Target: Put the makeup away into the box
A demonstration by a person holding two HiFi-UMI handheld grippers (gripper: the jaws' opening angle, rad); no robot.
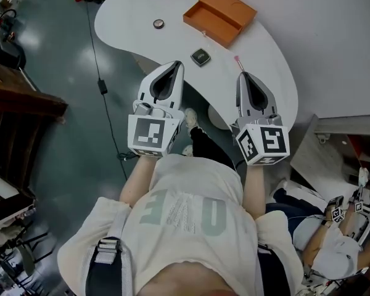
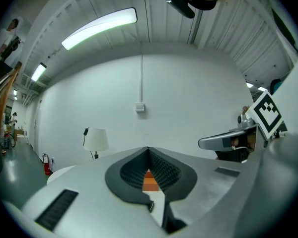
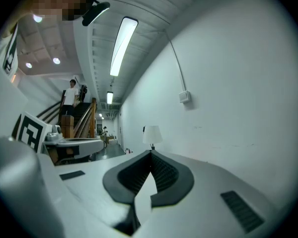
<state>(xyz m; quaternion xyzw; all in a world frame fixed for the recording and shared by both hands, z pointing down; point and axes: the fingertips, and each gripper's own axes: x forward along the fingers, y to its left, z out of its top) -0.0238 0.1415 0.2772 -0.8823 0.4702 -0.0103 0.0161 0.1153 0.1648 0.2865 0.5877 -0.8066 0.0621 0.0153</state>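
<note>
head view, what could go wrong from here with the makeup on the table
Both tongs are shut, so the right gripper may push the thin pink-tipped stick and roll it across the table. The flat square compact near the left gripper may be hard to pinch and could slide.

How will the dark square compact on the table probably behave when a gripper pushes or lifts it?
The dark square compact lies flat and low on the white table, so it should slide, not roll or tip. Its small size suggests it is light.
</note>
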